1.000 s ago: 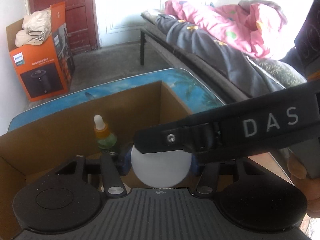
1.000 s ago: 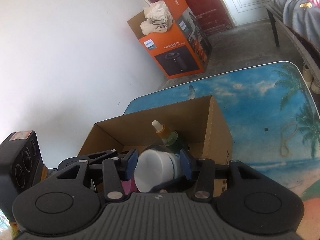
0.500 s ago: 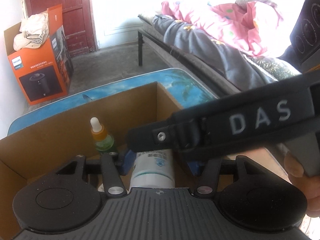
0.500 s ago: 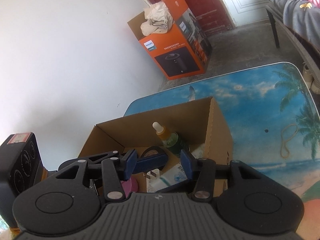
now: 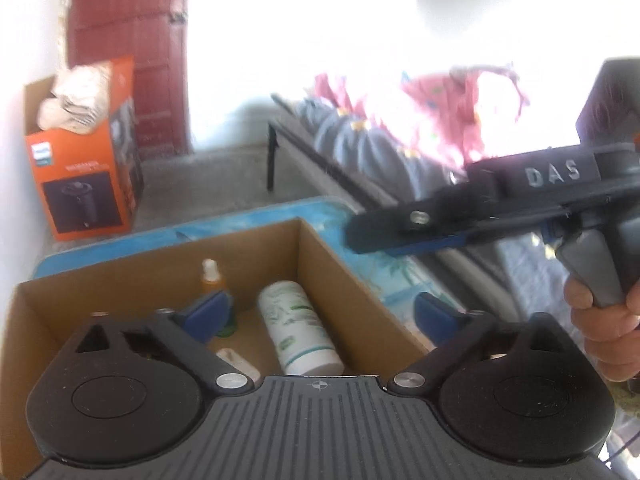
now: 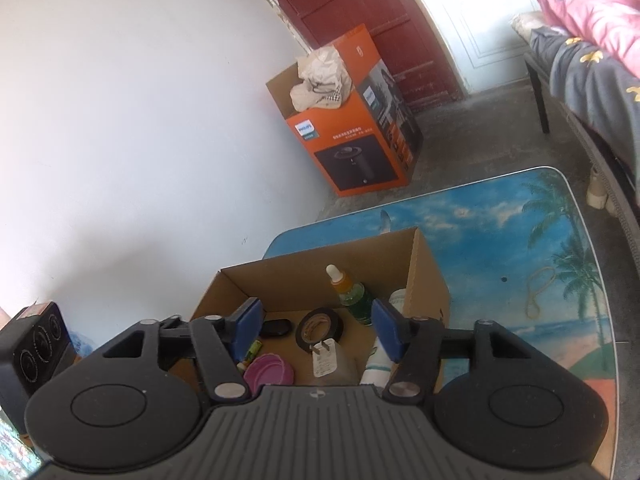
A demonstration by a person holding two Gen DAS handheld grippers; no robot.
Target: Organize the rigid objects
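Note:
A cardboard box (image 6: 428,280) stands on the beach-print table (image 6: 520,240). A white bottle with green print (image 5: 298,328) lies on its side against the box's right wall; its edge shows in the right wrist view (image 6: 378,364). The box also holds a dropper bottle (image 6: 348,290), a black tape roll (image 6: 320,326), a white plug (image 6: 326,356), a pink lid (image 6: 268,372) and a dark oval item (image 6: 276,327). My left gripper (image 5: 320,316) is open and empty above the box (image 5: 160,264). My right gripper (image 6: 316,328) is open and empty over the box; it also shows in the left wrist view (image 5: 460,220).
An orange appliance carton (image 6: 352,140) with cloth on top stands on the floor by a red door (image 6: 360,20). A bed with pink and grey bedding (image 5: 400,140) runs along the right. A rubber band (image 6: 540,292) lies on the table. A black device (image 6: 32,352) is at the left.
My left gripper opened and let go of the white bottle, which now lies in the box. The left gripper has pulled up and back. The right gripper has opened wider and risen.

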